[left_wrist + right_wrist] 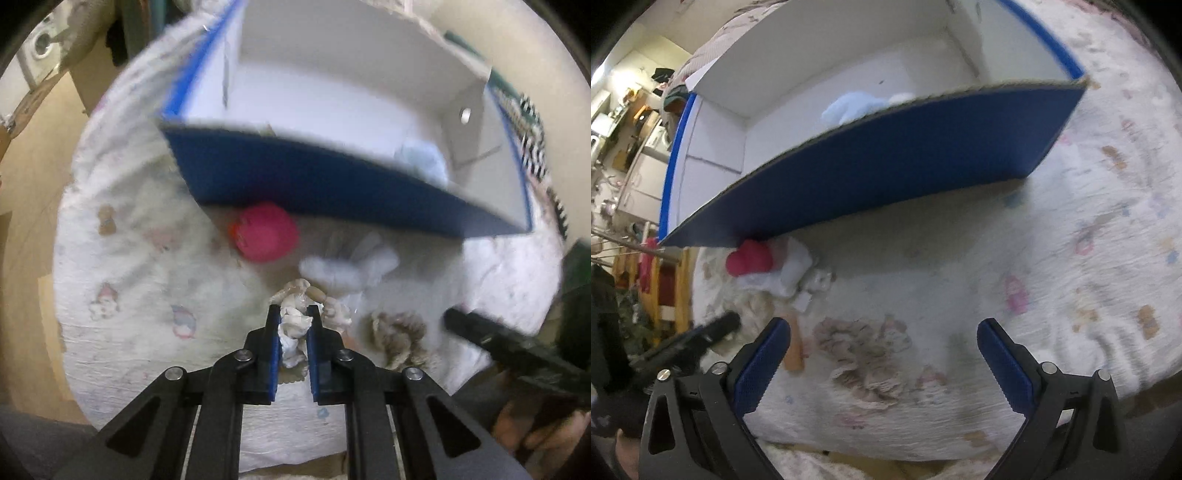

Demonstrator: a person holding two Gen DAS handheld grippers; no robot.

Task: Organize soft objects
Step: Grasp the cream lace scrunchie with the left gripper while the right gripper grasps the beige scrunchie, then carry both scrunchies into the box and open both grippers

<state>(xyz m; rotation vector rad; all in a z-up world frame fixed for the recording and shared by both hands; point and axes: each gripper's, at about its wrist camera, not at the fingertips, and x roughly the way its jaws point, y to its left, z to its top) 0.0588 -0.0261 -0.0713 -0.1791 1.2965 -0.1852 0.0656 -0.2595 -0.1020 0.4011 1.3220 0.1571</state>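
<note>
Fingers of the left gripper (pixel 294 328) pinch a small white soft toy (pixel 293 325) at lower centre, presumably for the blue box (pixel 314 181) above. Right gripper (pixel 882 354) hangs spread over a beige frilly cloth (pixel 864 354).

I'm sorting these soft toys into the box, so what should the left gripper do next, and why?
Probably lift straight up, then carry toward the blue box. The left gripper is already shut on the small white soft toy lying on the quilt, and the box stands open just beyond, with a pale blue toy already inside.
</note>
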